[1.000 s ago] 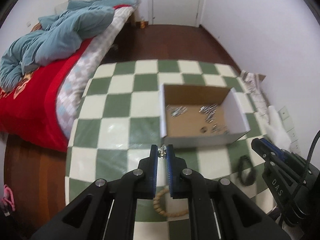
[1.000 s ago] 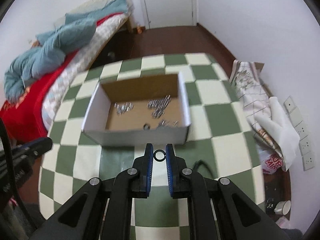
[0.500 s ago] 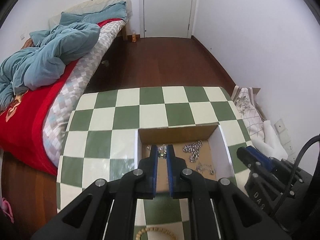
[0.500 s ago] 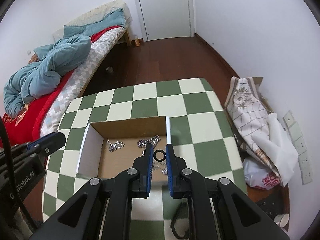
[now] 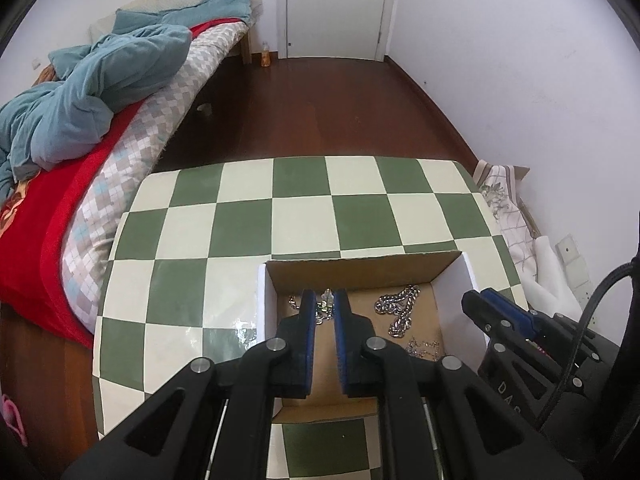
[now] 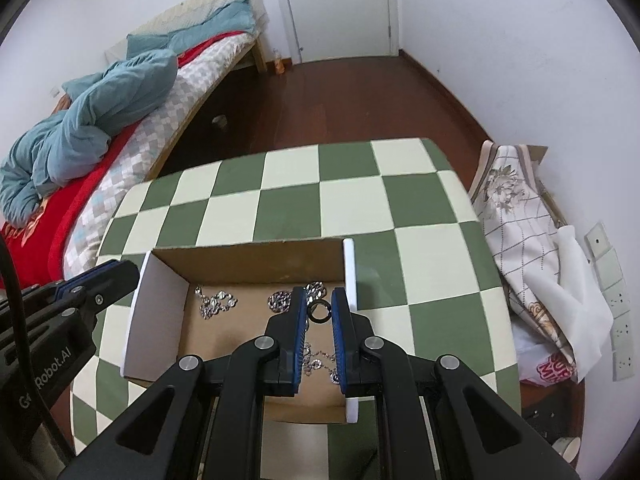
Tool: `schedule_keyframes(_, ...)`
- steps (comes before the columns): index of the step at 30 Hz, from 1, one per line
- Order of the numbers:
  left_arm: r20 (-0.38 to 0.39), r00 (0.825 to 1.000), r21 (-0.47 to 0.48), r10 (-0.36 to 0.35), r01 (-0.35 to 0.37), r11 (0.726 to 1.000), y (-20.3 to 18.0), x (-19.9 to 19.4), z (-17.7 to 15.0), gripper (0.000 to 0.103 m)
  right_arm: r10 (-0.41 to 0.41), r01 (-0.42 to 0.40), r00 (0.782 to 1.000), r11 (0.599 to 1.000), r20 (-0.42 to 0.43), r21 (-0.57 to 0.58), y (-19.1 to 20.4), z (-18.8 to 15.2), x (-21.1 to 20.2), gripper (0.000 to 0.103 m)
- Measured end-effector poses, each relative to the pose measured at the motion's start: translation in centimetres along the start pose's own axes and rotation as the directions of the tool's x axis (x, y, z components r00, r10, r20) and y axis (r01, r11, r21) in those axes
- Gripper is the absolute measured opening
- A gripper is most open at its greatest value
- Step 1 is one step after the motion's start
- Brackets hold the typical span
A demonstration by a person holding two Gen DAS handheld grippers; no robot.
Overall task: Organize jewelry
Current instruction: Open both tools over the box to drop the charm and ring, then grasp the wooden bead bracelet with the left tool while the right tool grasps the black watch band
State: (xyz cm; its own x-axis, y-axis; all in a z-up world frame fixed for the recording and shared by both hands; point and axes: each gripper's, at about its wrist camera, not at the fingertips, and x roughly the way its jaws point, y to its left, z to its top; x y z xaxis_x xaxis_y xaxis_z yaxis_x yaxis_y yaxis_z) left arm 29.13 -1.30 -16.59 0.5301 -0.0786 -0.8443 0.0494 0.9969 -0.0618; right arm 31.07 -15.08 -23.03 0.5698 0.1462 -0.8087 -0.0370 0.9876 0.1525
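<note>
Two claws hang over the open cardboard box (image 5: 360,270) on the checkered tabletop (image 5: 240,220), each bringing a small piece of jewelry to join the chains (image 5: 398,312) already lying on the box floor. The left claw (image 5: 325,310) is at the box's left end, its jaws just beginning to part, with a tiny silver trinket (image 5: 326,299) between the tips; whether the pads grip it or merely flank it is hard to tell. The right claw (image 6: 319,312) sits narrow at the right end, pinching a small dark ring (image 6: 319,311) just beside the white side wall (image 6: 349,276). Both pieces look to be above the box interior, so the drop seems close to due. The risks I see are small but real: the trinket could catch on a blue pad as the jaws widen and get flung, or land among the chains and tangle with them. The ring is so close to the white wall that a release here might bounce it off the rim and onto the tabletop, where it could roll to the edge and down to the wooden floor (image 6: 340,100). The two tools are also close together, and a nudge could tip the light box.
</note>
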Motion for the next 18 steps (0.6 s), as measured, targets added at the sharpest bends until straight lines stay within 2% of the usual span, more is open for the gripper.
schedule_keyframes(1, 0.014, 1.0, -0.008, 0.015, -0.015, 1.0, 0.1, -0.2, -0.1, 0.015, 0.006, -0.006, 1.0, 1.0, -0.006, -0.001, 0.0, 0.0, 0.1, 0.014)
schedule_keyframes(2, 0.023, 0.999, -0.013, 0.04, -0.04, 0.999, 0.1, -0.4, -0.1, 0.034, 0.004, -0.004, 1.0, 1.0, -0.011, -0.001, -0.1, 0.0, 0.1, 0.014)
schedule_keyframes(3, 0.029, 0.998, -0.019, 0.05, -0.05, 0.999, 0.2, -0.6, -0.1, 0.051, -0.001, 0.001, 1.0, 1.0, -0.01, 0.001, -0.1, 0.0, 0.0, 0.022)
schedule_keyframes(4, 0.032, 0.998, -0.026, 0.059, -0.058, 0.998, 0.4, -0.8, -0.2, 0.091, -0.002, 0.002, 1.0, 1.0, -0.012, 0.004, -0.2, 0.0, -0.1, 0.044)
schedule_keyframes(5, 0.039, 0.997, -0.032, 0.073, -0.072, 0.997, 0.6, -1.0, -0.2, 0.103, -0.005, 0.005, 1.0, 1.0, -0.009, 0.008, -0.3, 0.0, -0.3, 0.058)
schedule_keyframes(6, 0.054, 0.995, -0.032, 0.088, -0.087, 0.996, 0.8, -1.5, -0.2, 0.103, -0.007, 0.008, 1.0, 1.0, -0.003, 0.013, -0.5, -0.1, -0.6, 0.079)
schedule_keyframes(7, 0.056, 0.994, -0.032, 0.096, -0.095, 0.995, 0.9, -1.7, -0.2, 0.103, -0.012, 0.012, 1.0, 1.0, 0.001, 0.013, -0.6, -0.1, -1.0, 0.084)
schedule_keyframes(10, 0.059, 0.99, -0.03, 0.127, -0.126, 0.992, 1.2, -2.3, -0.3, 0.103, -0.028, 0.028, 1.0, 1.0, -0.005, 0.009, -0.7, -0.2, -1.8, 0.085)
schedule_keyframes(11, 0.063, 0.989, -0.029, 0.132, -0.131, 0.991, 1.3, -2.6, -0.4, 0.103, -0.037, 0.037, 0.999, 0.999, -0.007, 0.007, -0.7, -0.3, -2.1, 0.088)
schedule_keyframes(12, 0.065, 0.989, -0.027, 0.133, -0.132, 0.991, 1.3, -2.8, -0.5, 0.103, -0.047, 0.047, 0.999, 0.999, -0.009, 0.003, -0.6, -0.4, -2.4, 0.096)
schedule_keyframes(13, 0.067, 0.988, -0.027, 0.139, -0.138, 0.99, 1.4, -3.1, -0.6, 0.103, -0.049, 0.049, 0.999, 0.999, -0.009, 0.001, -0.6, -0.4, -2.6, 0.098)
schedule_keyframes(18, 0.083, 0.984, -0.029, 0.155, -0.153, 0.988, 1.8, -5.1, -1.1, 0.103, -0.082, 0.082, 0.997, 0.996, -0.008, -0.019, -0.2, -1.0, -4.3, 0.102)
